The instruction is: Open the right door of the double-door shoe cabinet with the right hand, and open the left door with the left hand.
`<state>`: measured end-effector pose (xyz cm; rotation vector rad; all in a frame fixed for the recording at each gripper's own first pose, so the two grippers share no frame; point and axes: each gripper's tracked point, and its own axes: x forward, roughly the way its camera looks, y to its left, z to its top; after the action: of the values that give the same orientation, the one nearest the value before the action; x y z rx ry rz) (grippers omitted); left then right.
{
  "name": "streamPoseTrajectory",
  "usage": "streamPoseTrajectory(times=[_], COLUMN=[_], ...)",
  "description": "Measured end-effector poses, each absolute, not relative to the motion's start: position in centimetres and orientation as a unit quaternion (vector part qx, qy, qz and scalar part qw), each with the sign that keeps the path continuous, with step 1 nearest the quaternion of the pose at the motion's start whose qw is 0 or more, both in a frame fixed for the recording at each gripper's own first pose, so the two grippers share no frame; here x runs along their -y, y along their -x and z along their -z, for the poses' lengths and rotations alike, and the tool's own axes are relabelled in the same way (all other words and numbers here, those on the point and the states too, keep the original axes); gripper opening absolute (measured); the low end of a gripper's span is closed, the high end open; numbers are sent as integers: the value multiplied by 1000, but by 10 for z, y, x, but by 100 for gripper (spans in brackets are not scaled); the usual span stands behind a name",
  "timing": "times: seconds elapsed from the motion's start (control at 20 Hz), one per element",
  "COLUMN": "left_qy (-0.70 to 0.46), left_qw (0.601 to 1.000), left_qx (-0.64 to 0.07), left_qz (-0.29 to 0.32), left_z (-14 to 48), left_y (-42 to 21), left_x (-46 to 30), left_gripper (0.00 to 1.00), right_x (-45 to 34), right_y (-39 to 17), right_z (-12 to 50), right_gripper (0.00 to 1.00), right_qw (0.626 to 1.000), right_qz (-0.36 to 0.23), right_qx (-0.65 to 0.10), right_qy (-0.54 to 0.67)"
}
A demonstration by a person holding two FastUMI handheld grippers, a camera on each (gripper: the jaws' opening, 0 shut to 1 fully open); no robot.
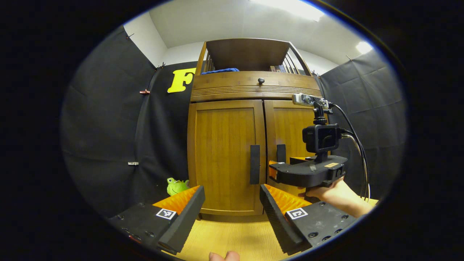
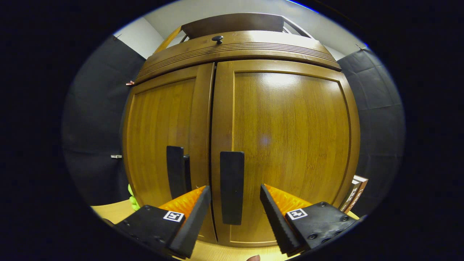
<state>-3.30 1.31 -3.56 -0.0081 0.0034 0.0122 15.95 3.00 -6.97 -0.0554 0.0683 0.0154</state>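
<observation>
Black cloth (image 1: 108, 145) is hung along the booth's sides, pinned with small clips (image 1: 144, 92). Above it, a white wall (image 1: 145, 38) and white ceiling (image 1: 224, 18) are seen, lit by two ceiling lights (image 1: 290, 7). A pale wooden floor (image 1: 232, 235) is laid below. A green plush toy (image 1: 176, 186) is set against the cloth.

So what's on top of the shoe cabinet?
On the shoe cabinet sits a railed wooden shelf holding a blue cloth and some books. Anything farther back is hidden by the rail.
</observation>
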Motion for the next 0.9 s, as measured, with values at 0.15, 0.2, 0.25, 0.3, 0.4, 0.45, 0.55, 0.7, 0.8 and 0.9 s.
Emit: streamPoseTrajectory(times=[0.15,0.2,0.25,0.3,0.4,0.45,0.55,0.7,0.8,0.9], left_qy=[6,5,6,8,11,12,13,18,22,23], left_qw=[1000,1000,1000,1000,1000,1000,1000,1000,1000,1000], left_qx=[-4,-4,-4,-5,-7,-8,-8,-9,-8,-7], left_qz=[-9,-11,-13,-15,-16,-17,-17,-17,-18,-18], left_z=[37,37,37,38,39,38,37,36,34,33], left_y=[31,31,31,31,31,31,33,32,33,33], left_x=[-17,-19,-21,-22,-24,-24,-25,-25,-25,-24], left_gripper=[95,93,93,94,94,93,94,95,95,95], right_x=[-33,-31,-32,-33,-31,-31,-32,-32,-31,-28], right_y=[-170,-172,-173,-168,-171,-169,-164,-144,-130,-113], right_z=[70,70,71,67,71,71,72,69,66,64], right_gripper=[72,61,51,40,31,27,22,20,20,20], right_qw=[999,999,999,999,999,999,999,998,997,996], right_qz=[-4,2,2,1,3,2,-9,-31,-46,-60], right_qx=[-39,-40,-43,-38,-36,-37,-44,-55,-58,-61], right_qy=[13,8,3,11,32,33,23,11,5,3])
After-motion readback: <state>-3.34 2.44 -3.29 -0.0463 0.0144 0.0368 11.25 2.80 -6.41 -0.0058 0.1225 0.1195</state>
